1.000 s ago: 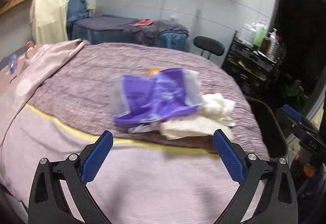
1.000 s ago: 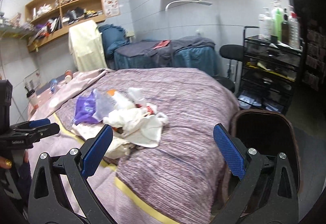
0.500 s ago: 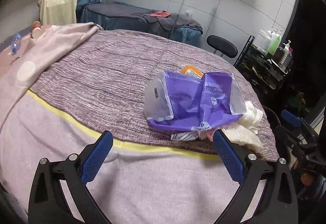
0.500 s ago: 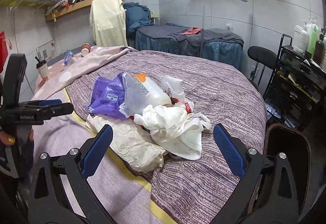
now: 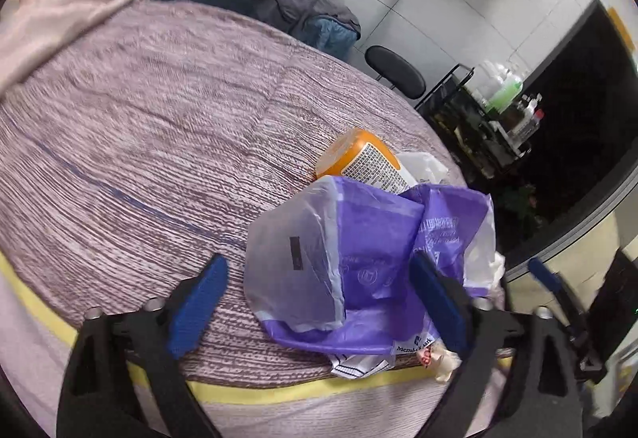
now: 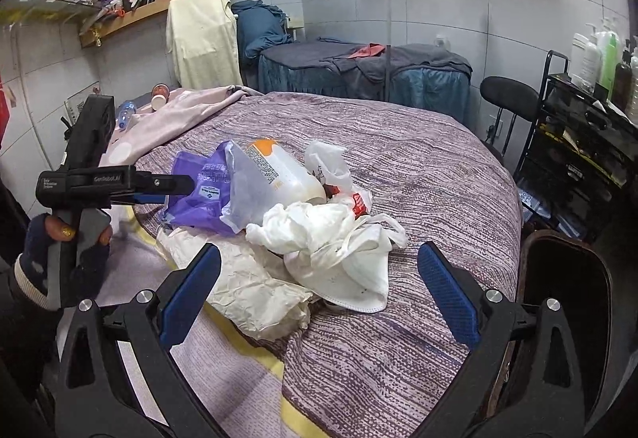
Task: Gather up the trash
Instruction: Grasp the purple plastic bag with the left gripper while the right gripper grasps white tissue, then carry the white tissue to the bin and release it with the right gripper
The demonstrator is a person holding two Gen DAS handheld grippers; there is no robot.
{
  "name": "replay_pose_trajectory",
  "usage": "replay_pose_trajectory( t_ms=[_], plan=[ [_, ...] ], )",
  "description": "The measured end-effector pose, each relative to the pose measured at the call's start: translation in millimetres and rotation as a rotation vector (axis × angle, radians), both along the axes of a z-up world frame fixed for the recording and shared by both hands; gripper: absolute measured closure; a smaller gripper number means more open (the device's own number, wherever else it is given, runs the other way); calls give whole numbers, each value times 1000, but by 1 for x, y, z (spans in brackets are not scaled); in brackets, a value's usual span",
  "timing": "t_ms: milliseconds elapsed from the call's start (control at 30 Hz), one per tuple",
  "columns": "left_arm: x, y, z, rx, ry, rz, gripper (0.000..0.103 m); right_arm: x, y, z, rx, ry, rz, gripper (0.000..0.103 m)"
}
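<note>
Left wrist view: I'm bringing my left gripper [image 5: 319, 296], jaws spread wide, closer around the crumpled purple plastic bag [image 5: 371, 258] on the striped mauve bedspread [image 5: 139, 127]; my right gripper [image 6: 319, 288] is hovering equally agape before white crumpled tissues [image 6: 331, 238].

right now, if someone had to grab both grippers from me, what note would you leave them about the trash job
Left gripper: open, empty, closing in on the purple plastic bag, jaws either side of its near end.
Right gripper: open, empty, hovering near the white mask and crumpled paper.
Trash is all in one pile on the bed: the bag, an orange-capped bottle lying on its side, white plastic wraps, the mask and paper.
A dark bin stands off the bed's right edge.
Done: nothing is gripped. Left: pick up every piece; the bin looks like the likely drop spot.
</note>
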State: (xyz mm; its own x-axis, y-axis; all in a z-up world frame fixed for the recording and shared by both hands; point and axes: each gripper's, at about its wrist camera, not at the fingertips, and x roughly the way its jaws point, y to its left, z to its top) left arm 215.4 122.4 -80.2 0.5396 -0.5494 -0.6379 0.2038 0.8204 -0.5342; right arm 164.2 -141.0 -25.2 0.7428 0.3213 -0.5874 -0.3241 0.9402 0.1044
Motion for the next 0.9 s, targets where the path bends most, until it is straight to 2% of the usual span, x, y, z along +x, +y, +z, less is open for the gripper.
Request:
replay_pose_trajectory(
  t_ms=[67,100,167,267,367,633,700,800,867,900],
  plan=[
    [-1,0,-2,-20,9,-12,42,3,-2,-1,4,3,-3,6],
    [-4,-1,-1,-8,2,-10,44,4,-2,-2,6,4,-4,6],
    [-11,-5,2,23,-22,-7,59,7,-2,-3,7,7,-8,6],
    [-23,-7,11,54,-63,26,65,12,0,-6,-1,14,-6,6],
    [-34,1,21,36,-94,65,69,17,5,-8,-28,14,3,6],
    [-62,18,52,-8,-182,146,71,38,26,-10,-127,28,45,8],
    [-66,21,56,10,-196,171,71,46,35,-11,-161,30,67,13],
    [-73,24,58,35,-209,188,71,57,48,-14,-228,33,90,14],
    [-76,24,58,31,-206,189,71,67,53,-22,-260,67,89,24],
    [-76,23,58,36,-207,192,71,71,53,-26,-245,92,101,40]
  ],
)
